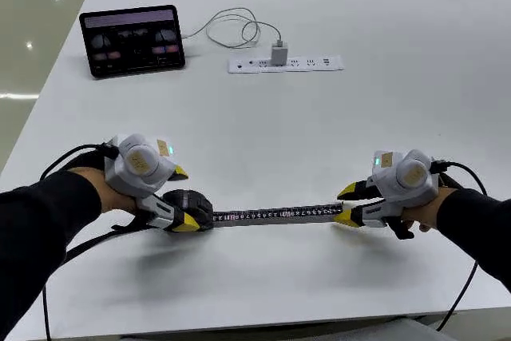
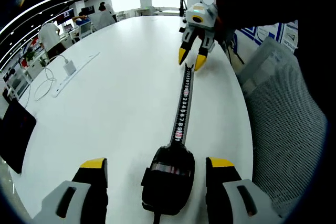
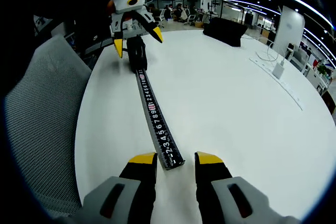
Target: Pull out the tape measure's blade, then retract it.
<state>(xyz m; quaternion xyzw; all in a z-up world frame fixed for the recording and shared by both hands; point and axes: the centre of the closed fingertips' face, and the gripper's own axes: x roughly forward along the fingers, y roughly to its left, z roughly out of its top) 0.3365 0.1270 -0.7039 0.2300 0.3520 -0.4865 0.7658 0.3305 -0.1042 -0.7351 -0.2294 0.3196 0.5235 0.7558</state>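
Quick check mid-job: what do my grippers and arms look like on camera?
Both the left gripper and right gripper have pale grey rounded bodies, black jaws tipped yellow, a tan round patch on top and a small green light. A black cable trails from each. Both sleeves are black.

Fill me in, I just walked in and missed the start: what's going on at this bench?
A person holds a two-jaw gripper in each hand at a white table. The left gripper has its jaws either side of the black tape measure case, with gaps showing on both sides. The blade lies pulled out flat toward the right gripper, whose open jaws flank its end. So the blade is out and not yet retracted.
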